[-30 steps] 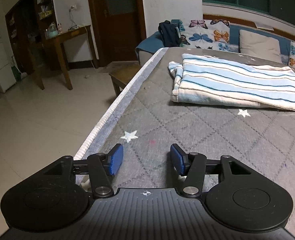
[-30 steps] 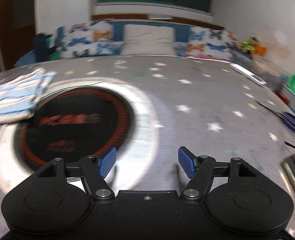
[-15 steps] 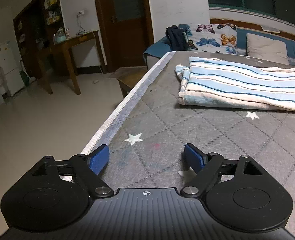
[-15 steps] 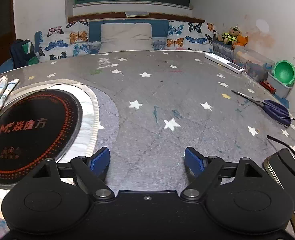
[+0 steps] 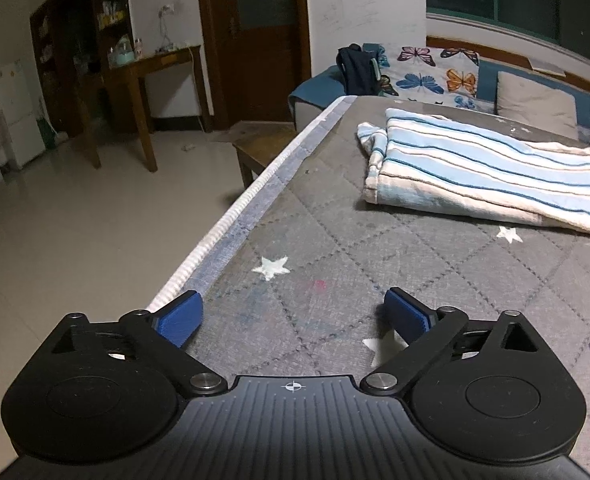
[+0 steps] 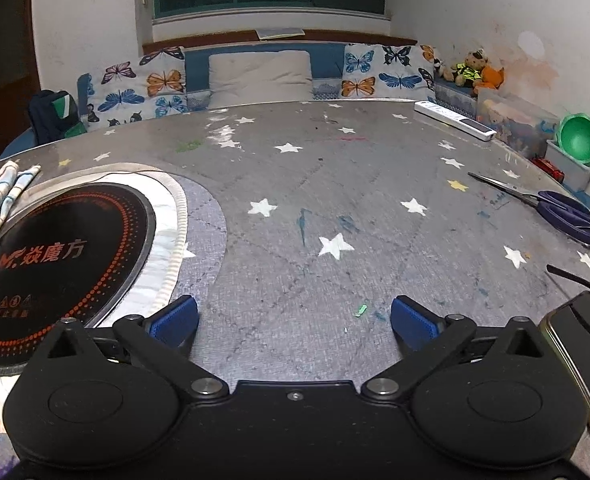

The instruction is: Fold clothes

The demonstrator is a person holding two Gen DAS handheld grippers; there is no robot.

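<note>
Your left tongs (image 5: 293, 312) and right tongs (image 6: 295, 320) gaped wide, empty; ahead-right of the left pair the folded striped garment (image 5: 483, 172) risked unfolding if snagged.

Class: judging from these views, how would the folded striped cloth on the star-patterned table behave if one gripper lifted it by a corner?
The striped cloth looks soft and layered, so it would probably droop and unfold. Its fuzzy weave suggests good grip, not slipping. It likely feels light.
</note>
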